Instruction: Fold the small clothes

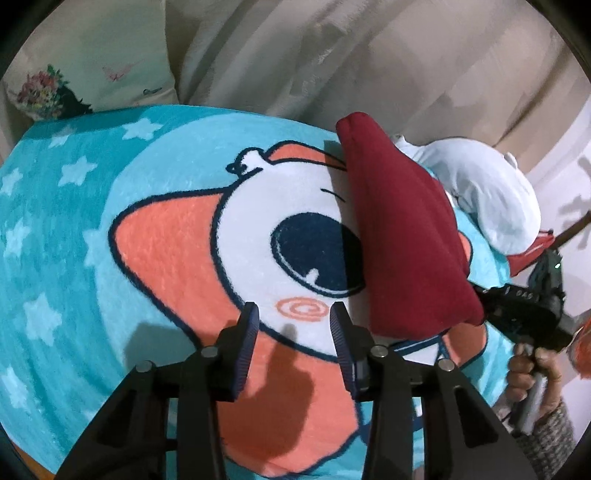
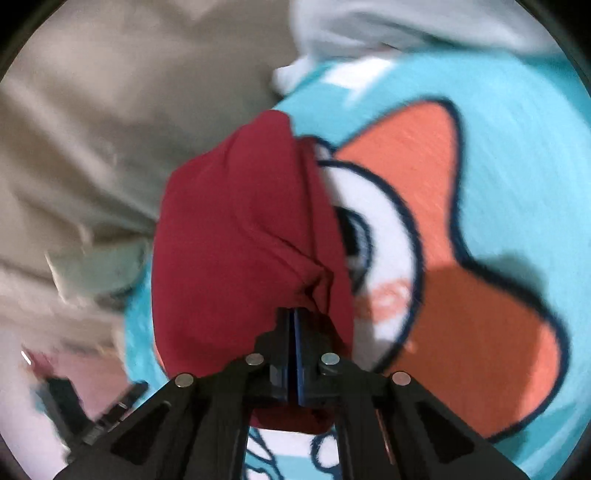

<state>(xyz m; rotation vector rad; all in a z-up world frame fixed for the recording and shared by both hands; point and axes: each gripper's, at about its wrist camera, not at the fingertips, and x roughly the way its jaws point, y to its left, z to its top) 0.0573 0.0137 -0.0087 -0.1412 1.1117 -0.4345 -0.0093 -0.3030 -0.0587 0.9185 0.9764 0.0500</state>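
Observation:
A folded dark red garment hangs lifted and slanting over a teal cartoon blanket. My right gripper is shut on a bunched edge of the red garment, which droops away from the pads. In the left wrist view the right gripper grips the cloth's lower right corner, with a person's hand on its handle. My left gripper stands open just above the blanket, left of the garment, with nothing between its fingers.
A pale blue-white garment lies bunched at the blanket's far right edge, also seen as pale cloth. A beige sheet lies beyond the blanket. A flower-print pillow sits at the far left.

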